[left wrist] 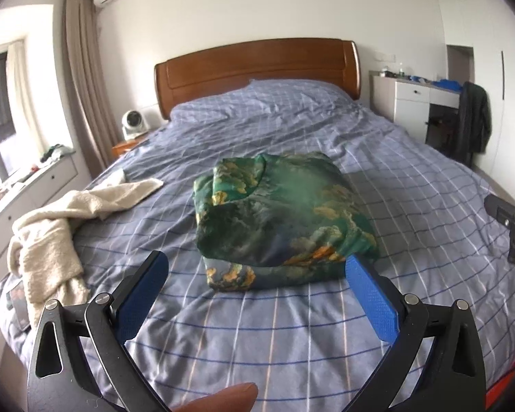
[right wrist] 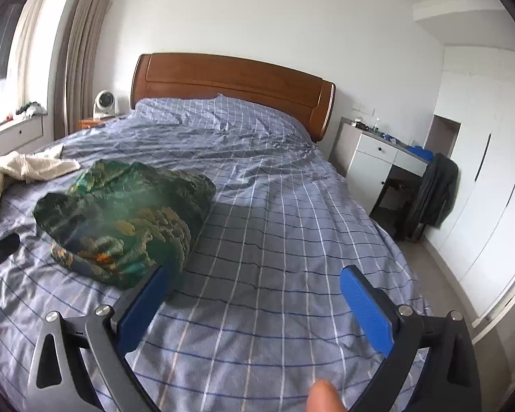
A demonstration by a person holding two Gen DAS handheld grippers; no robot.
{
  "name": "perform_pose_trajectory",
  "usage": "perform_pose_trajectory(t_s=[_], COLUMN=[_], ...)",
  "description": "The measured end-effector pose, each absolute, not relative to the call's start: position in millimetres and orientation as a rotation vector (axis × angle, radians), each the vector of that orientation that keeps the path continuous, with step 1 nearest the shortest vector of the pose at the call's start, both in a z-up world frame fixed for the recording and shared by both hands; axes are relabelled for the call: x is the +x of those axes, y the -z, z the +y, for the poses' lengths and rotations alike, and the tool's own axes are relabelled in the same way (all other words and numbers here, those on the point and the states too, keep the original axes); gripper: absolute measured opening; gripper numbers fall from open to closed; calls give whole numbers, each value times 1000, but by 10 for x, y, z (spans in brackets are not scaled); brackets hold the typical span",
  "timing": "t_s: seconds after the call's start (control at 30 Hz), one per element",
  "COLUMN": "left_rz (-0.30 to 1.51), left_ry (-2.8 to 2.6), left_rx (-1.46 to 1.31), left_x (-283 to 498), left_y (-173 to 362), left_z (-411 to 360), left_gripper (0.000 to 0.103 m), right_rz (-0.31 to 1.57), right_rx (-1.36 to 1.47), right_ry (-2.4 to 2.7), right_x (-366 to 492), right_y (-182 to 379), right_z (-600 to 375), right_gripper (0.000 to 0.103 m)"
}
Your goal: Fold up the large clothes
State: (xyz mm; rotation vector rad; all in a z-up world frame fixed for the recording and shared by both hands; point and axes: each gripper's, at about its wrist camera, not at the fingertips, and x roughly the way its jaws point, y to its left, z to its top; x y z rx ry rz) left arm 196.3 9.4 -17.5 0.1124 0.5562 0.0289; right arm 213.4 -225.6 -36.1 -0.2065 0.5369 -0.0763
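Checked blue bedsheet (left wrist: 292, 326) bears a folded, glossy green garment (left wrist: 285, 219); both tools (left wrist: 257, 274) (right wrist: 257, 286) gape empty.

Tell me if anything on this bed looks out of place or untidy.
The cream garment lies crumpled and unfolded at the bed's left edge, partly hanging over the side, while the green patterned garment sits as a neat folded bundle mid-bed. Nothing looks spilled or damaged. Both grippers, left and right, are open and empty.

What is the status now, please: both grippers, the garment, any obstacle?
Left gripper open, empty; right gripper open, empty. Green patterned silky garment folded in a bundle on blue checked bedsheet. Cream fluffy garment lies unfolded beside it, apart.
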Motion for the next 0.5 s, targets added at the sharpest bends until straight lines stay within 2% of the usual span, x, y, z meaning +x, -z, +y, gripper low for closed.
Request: perform_pose_trajectory(t_s=[0.5], left_rz=[574], left_ry=[3], left_rx=[60], left_x=[1810], left_y=[181], left_z=[-27], left_gripper=[103], right_rz=[560], right_rx=[-181], right_ry=[60], right_x=[1948], right_y=[383], right_z=[-2277], right_gripper=[102])
